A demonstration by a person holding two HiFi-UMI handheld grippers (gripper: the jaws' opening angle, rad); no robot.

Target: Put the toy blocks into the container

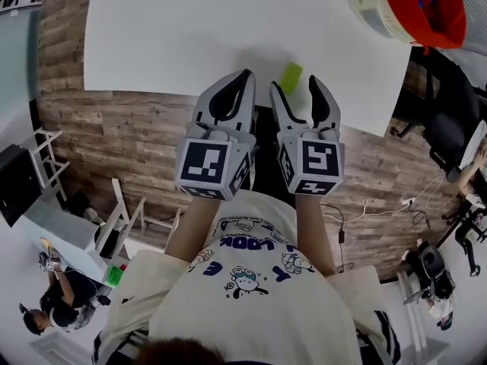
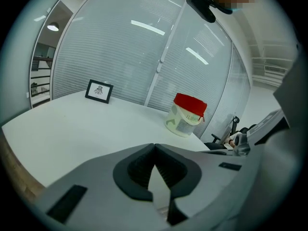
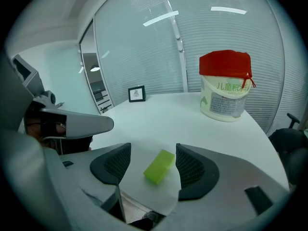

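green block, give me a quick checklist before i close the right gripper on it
1. Jaws of the right gripper apart: ok.
2. The lime-green rectangular toy block between the jaws, touching neither: ok.
3. Block squared to the jaws: not ok, it lies at a slant on the white table.
4. Jaws low enough to grip it: cannot tell.
5. The white plastic bucket with red lining open on top: ok, the head view shows its mouth.
6. The left gripper out of the way: ok, shut on nothing, beside the right one.
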